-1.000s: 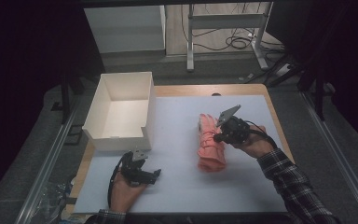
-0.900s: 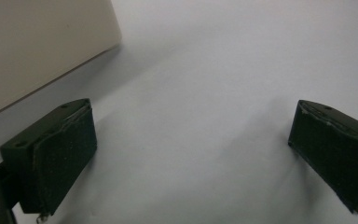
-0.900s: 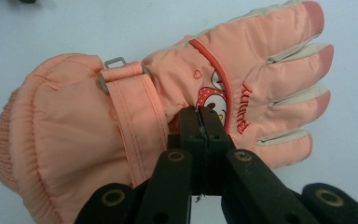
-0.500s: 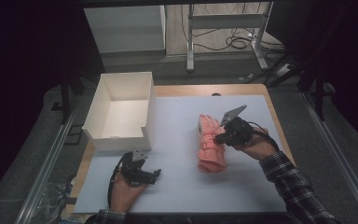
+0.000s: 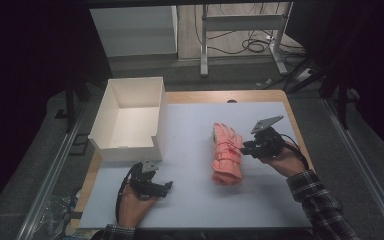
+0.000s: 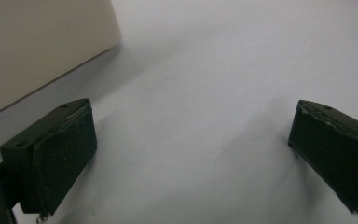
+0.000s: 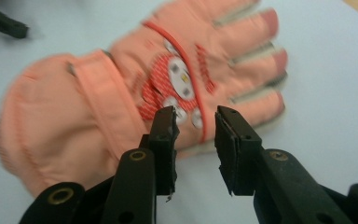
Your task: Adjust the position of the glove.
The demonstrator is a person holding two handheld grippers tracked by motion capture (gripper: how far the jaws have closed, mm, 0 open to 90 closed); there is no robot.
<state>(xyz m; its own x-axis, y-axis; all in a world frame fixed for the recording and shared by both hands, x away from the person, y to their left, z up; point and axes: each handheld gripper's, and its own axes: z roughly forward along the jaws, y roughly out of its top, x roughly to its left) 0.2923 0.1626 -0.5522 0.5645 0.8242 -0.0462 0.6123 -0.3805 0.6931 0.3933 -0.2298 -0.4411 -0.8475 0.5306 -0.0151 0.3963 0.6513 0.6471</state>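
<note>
Thing in hand: a padded salmon-pink winter glove (image 5: pixel 227 152) with red stitching and a red-and-white patch on its back.
Where it lies: flat on the pale counter (image 5: pixel 195 200), right of centre, its fingertips pointing away from the person and its wide cuff toward them; well apart from the white open box (image 5: pixel 130 120) at the counter's left rear.
Right gripper (image 5: pixel 246 148): just beside the glove's right edge, at about mid-length. In the right gripper view its fingers (image 7: pixel 165 140) stand partly spread and have just been opening; nothing is pinched between them, and the glove's patch and red trim lie just beyond the tips.
Left gripper (image 5: pixel 166 186): resting near the front left of the counter, close to the box; its fingers (image 6: pixel 65 154) are spread wide over bare counter, holding nothing.
How it will handle: likely light, soft and squashy; it should fold and droop when lifted by one edge, and the smooth shell may slide on the counter.
Where to take hold: the thick cuff or the strap across the wrist looks the surest bite; the stuffed digits would bend away.
Unclear: the right gripper view is blurred, so whether the tips brush the fabric cannot be told.
</note>
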